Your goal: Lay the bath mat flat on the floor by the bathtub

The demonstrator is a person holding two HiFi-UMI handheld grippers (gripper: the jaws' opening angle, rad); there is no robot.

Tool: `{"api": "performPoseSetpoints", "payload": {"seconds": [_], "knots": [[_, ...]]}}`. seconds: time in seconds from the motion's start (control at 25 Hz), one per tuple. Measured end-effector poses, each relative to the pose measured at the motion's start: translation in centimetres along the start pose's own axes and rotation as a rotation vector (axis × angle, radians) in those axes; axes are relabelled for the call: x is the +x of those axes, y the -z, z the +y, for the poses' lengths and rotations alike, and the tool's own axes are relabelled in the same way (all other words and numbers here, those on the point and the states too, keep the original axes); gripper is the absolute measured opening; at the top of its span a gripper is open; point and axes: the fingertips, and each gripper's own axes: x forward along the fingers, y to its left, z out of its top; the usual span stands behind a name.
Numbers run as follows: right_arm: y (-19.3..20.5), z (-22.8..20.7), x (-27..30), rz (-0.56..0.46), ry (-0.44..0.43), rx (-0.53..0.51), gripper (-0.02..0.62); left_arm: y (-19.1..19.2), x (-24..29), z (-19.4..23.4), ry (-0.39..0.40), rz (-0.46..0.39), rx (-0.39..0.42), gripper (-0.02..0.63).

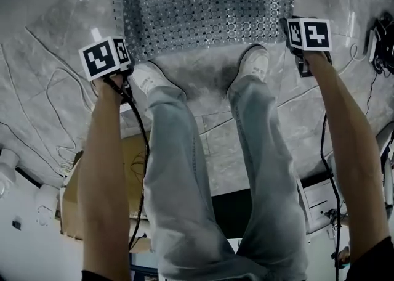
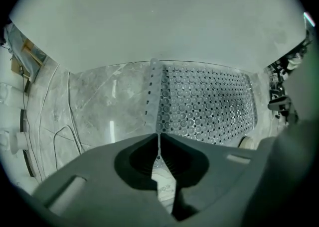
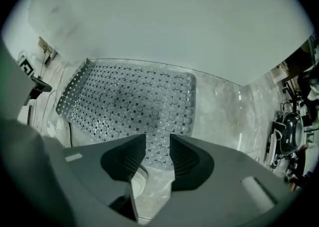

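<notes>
The translucent grey bath mat (image 1: 203,8) with rows of round holes lies on the marble floor against the white bathtub wall (image 2: 159,22). My left gripper (image 1: 114,67) is at the mat's near left corner. In the left gripper view its jaws (image 2: 159,136) meet at the tips on a thin strip of the mat's left edge (image 2: 153,96), which stands up from the floor towards them. My right gripper (image 1: 308,42) hangs over the near right corner. Its jaws (image 3: 157,144) stand open above the mat (image 3: 129,101), with nothing between them.
The person's legs and white shoes (image 1: 148,76) (image 1: 255,61) stand at the mat's near edge. Thin cables (image 1: 37,89) trail over the floor on the left, by a cardboard piece (image 1: 74,193). Dark equipment (image 1: 385,39) sits at the far right, and a white unit (image 1: 320,199) at the lower right.
</notes>
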Motion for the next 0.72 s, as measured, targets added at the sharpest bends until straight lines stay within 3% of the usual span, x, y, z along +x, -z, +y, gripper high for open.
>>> {"api": "performPoseSetpoints", "payload": {"seconds": [0.08, 0.72], "knots": [[-0.4, 0.6, -0.8, -0.008, -0.016, 0.003, 0.161, 0.0, -0.9, -0.4, -0.004, -0.008, -0.003, 0.005], [-2.5, 4.0, -10.0, -0.078, -0.114, 0.072, 0.158, -0.7, -10.1, -2.2, 0.031, -0.046, 0.016, 0.005]]}}
